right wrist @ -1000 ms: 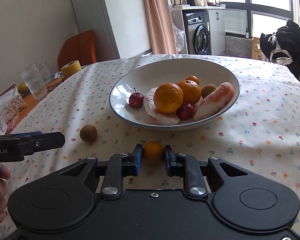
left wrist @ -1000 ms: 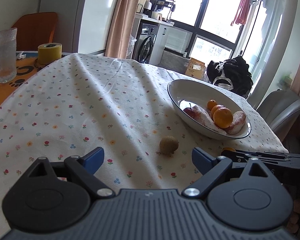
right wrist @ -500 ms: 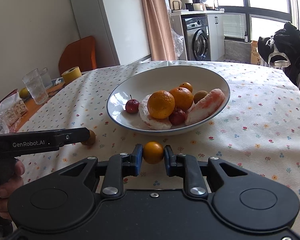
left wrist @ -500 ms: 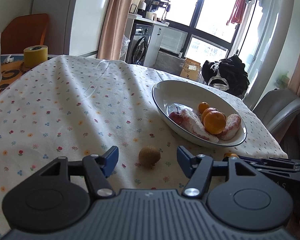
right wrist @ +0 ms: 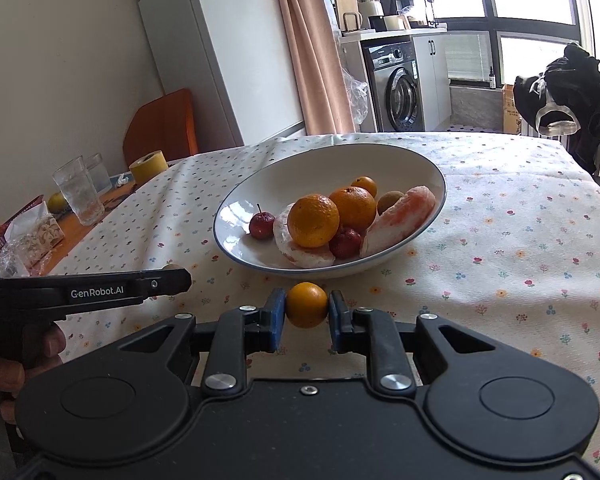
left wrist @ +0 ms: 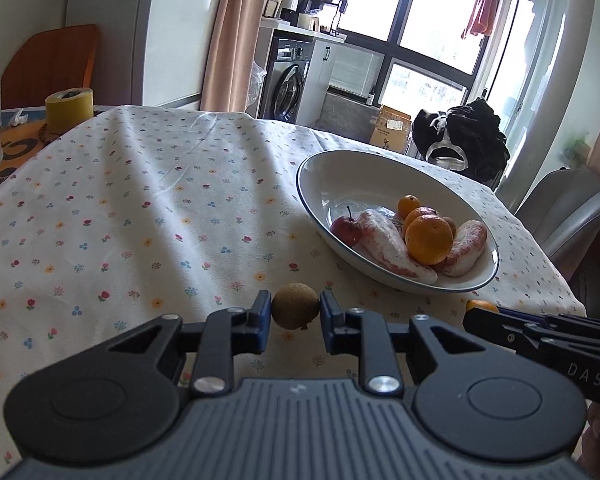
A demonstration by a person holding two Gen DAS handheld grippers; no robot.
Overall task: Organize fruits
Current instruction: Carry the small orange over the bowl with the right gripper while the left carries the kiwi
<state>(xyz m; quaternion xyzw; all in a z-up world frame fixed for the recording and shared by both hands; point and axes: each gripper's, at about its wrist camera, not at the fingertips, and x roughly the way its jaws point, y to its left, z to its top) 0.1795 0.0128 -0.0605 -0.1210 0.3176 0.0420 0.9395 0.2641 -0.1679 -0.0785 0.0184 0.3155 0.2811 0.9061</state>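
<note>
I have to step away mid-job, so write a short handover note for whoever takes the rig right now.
Left tool: closed around the small brown fruit, low over the tablecloth.
Right tool: shut on the small orange, just short of the bowl.
Done: oranges, red fruits and peeled pink pieces already lie in the bowl.
Left: carry both held fruits into the bowl and release. A yellowish fruit sits behind the glasses; check it.

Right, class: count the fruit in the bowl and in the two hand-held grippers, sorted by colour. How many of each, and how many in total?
Orange fruit: 4
Red fruit: 2
Brown fruit: 2
Pink pieces: 2
Total: 10
</note>
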